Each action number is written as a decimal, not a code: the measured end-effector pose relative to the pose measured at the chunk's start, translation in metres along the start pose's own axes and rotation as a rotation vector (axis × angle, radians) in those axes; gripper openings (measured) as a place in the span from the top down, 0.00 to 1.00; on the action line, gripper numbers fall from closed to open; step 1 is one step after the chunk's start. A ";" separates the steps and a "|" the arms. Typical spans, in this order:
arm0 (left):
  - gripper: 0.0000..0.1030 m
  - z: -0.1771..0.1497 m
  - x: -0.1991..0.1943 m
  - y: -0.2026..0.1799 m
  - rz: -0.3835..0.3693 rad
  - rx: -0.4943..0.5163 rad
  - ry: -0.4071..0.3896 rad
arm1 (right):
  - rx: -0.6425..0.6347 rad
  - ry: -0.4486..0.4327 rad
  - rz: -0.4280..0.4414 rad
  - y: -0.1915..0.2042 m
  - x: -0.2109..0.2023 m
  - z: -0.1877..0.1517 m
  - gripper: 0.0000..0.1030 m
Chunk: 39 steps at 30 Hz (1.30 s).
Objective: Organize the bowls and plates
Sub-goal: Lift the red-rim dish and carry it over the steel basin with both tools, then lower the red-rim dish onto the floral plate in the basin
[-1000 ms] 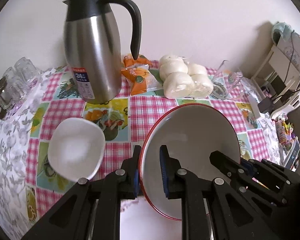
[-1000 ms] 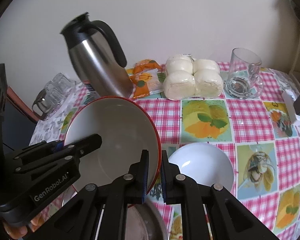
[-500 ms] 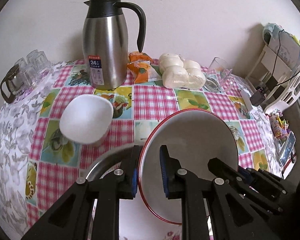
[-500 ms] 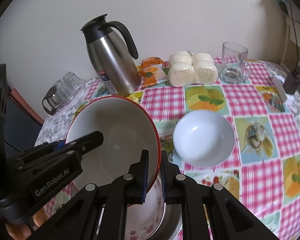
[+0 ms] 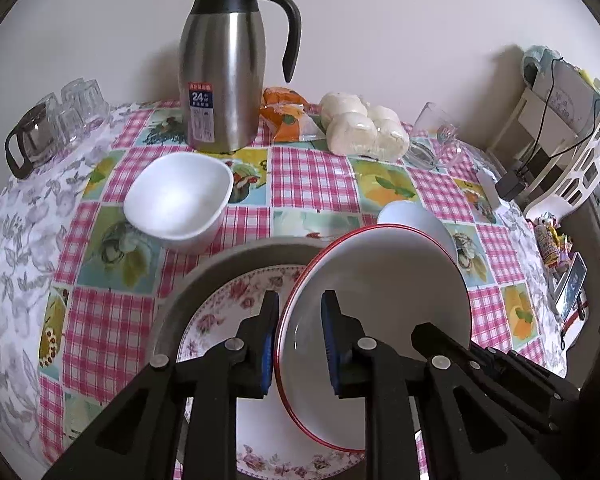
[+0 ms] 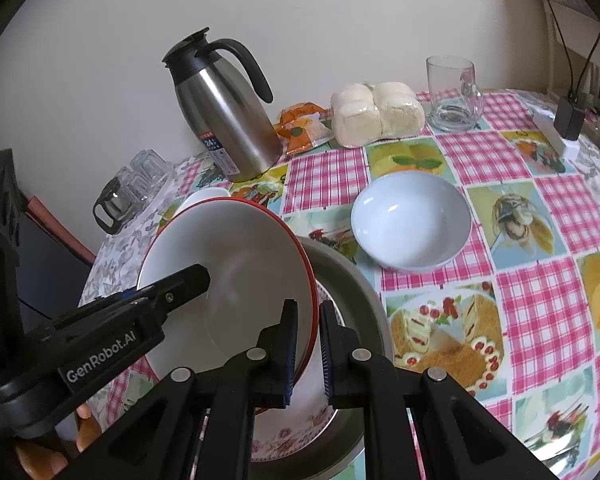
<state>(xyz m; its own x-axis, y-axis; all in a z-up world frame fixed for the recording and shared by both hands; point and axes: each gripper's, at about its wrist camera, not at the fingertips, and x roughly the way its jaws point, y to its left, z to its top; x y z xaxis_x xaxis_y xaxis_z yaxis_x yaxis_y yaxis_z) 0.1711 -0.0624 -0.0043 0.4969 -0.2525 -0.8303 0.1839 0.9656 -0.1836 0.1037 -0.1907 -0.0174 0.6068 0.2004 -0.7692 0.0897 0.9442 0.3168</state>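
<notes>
A large white bowl with a red rim (image 5: 384, 280) (image 6: 228, 264) is held by both grippers above a floral plate (image 5: 228, 304) (image 6: 300, 432) that lies in a grey dish (image 5: 220, 272) (image 6: 352, 284). My left gripper (image 5: 299, 340) is shut on the bowl's left rim. My right gripper (image 6: 309, 350) is shut on its right rim. A white squarish bowl (image 5: 179, 200) sits on the table at the left. A round white bowl (image 6: 411, 220) (image 5: 414, 216) sits at the right.
A steel thermos jug (image 5: 224, 76) (image 6: 226, 116), an orange snack packet (image 5: 286, 118), wrapped buns (image 5: 362, 128) (image 6: 376, 114) and a glass mug (image 6: 454, 94) stand at the back. Glasses (image 5: 52, 128) stand at the far left. A white rack (image 5: 568, 152) is off the table's right edge.
Both grippers pulled back toward the near edge with the red-rimmed bowl. The grey dish and floral plate have come into view beneath it.
</notes>
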 end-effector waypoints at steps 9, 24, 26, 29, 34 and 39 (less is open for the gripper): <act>0.78 -0.009 0.014 0.014 -0.005 -0.045 0.055 | 0.001 0.056 -0.013 0.002 0.018 -0.012 0.88; 0.76 -0.013 0.023 0.020 0.003 -0.065 0.100 | -0.011 0.092 -0.026 0.007 0.028 -0.016 0.88; 0.76 -0.013 0.024 0.020 0.005 -0.064 0.104 | -0.011 0.095 -0.027 0.007 0.029 -0.016 0.88; 0.73 -0.013 0.025 0.020 0.007 -0.065 0.110 | -0.014 0.099 -0.028 0.008 0.031 -0.016 0.87; 0.72 -0.013 0.026 0.023 0.016 -0.073 0.114 | -0.024 0.103 -0.031 0.011 0.033 -0.018 0.87; 0.71 -0.013 0.028 0.026 0.020 -0.085 0.122 | -0.028 0.110 -0.031 0.014 0.037 -0.019 0.87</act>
<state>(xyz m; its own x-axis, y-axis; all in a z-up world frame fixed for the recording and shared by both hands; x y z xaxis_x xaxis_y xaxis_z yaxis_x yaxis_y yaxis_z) 0.1786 -0.0433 -0.0394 0.3923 -0.2284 -0.8910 0.0995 0.9735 -0.2057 0.1127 -0.1655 -0.0518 0.5135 0.1969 -0.8352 0.0843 0.9570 0.2774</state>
